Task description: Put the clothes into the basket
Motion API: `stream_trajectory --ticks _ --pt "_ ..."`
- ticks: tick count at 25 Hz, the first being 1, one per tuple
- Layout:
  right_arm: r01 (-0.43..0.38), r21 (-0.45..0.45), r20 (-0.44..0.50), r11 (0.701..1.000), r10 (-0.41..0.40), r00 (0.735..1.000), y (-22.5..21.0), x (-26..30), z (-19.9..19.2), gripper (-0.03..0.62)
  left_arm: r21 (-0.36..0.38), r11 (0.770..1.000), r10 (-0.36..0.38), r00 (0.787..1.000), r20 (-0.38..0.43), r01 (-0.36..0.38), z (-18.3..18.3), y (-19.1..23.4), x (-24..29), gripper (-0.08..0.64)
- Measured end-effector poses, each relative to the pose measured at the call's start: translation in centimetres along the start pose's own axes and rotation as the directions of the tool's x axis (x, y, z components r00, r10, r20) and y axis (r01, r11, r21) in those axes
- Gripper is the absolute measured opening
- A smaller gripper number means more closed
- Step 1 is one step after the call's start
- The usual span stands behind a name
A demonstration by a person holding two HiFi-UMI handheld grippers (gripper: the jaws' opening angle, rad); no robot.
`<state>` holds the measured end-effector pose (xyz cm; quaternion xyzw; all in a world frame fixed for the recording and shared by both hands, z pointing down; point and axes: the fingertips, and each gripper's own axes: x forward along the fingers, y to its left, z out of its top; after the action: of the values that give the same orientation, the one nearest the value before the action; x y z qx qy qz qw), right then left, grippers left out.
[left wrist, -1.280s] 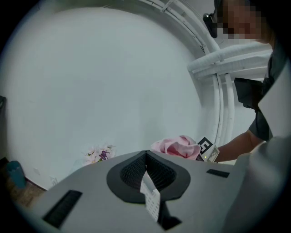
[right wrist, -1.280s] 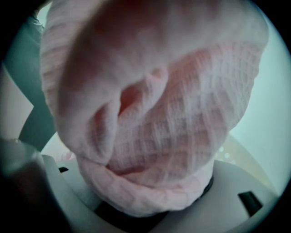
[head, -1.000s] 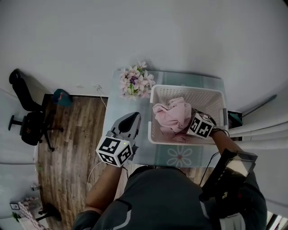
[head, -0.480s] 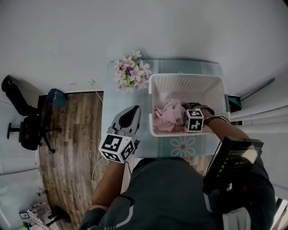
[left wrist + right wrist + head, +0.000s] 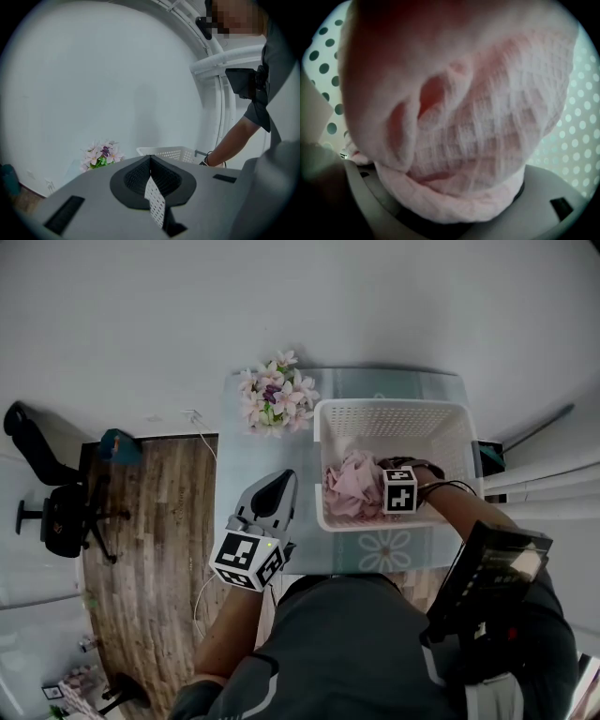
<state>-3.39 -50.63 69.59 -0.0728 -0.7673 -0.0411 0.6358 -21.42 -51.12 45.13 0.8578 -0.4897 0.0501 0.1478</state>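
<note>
Pink cloth (image 5: 349, 486) is being let go inside the basket (image 5: 389, 410).

The basket is set at the table's (image 5: 246, 465) right edge, with the cloth bunched on its floor toward the near wall. The right gripper (image 5: 394, 489) is lowered into the basket; its jaws are opening, and the cloth is still draped between and over them. The left gripper (image 5: 278, 482) is held over the table's near left part, its jaws clenched on nothing. Flowers (image 5: 275, 396) are placed at the far left corner.

Cloth (image 5: 352, 486) sank into basket (image 5: 394, 407) between opening jaws of right hand-held gripper (image 5: 382, 487).
</note>
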Motion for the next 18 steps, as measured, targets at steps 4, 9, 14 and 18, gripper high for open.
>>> stream_trajectory --ticks 4,9,14,18 --pt "-0.001 0.0 -0.005 1.0 0.001 1.0 -0.2 0.2 0.0 0.362 -0.014 1.0 -0.004 1.0 0.004 0.004 0.0 0.1 -0.3 0.009" --pt "0.005 0.014 -0.01 1.0 -0.005 1.0 -0.1 0.2 0.1 0.367 0.004 1.0 -0.023 1.0 0.007 0.023 0.6 -0.4 -0.5 0.009" --pt "0.004 0.054 -0.009 0.999 -0.003 1.0 0.1 -0.6 -0.1 0.394 0.032 0.999 -0.027 0.996 0.08 0.025 2.7 -1.8 -1.3 0.009" --pt "0.005 0.07 0.004 0.998 -0.006 1.0 -0.4 -2.5 0.0 0.436 0.058 0.998 -0.034 0.997 0.068 0.03 3.4 -3.1 -1.7 0.009"
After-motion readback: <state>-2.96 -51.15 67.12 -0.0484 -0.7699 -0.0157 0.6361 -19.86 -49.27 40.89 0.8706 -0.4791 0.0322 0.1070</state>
